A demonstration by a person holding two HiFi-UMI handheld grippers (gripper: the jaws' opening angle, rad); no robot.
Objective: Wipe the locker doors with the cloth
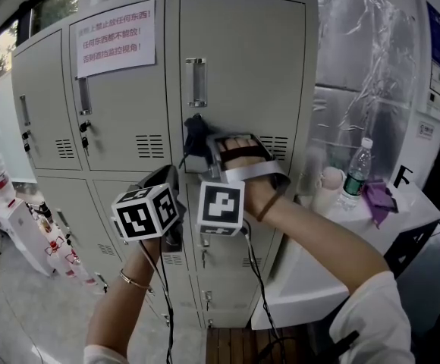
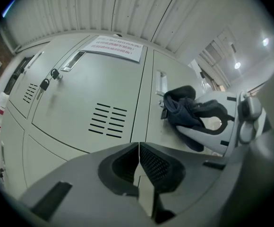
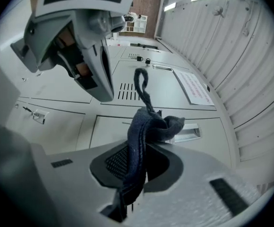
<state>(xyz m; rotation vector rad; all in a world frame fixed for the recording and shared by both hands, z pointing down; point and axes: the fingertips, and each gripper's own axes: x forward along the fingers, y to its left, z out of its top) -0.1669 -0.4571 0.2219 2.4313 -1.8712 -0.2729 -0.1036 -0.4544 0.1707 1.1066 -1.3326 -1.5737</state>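
Right gripper: jaws clamped on a dark blue cloth, a soft woven fabric bunched into folds, one narrow loop rising free above it. In the head view the cloth sits on the upper right locker door, just below its chrome handle; it appears to press the smooth grey painted metal, though contact is not confirmed.

Left gripper: ribbed pads closed together, nothing between them, held lower and to the left, apart from the cloth.

The neighbouring door carries a paper notice and slotted vents.
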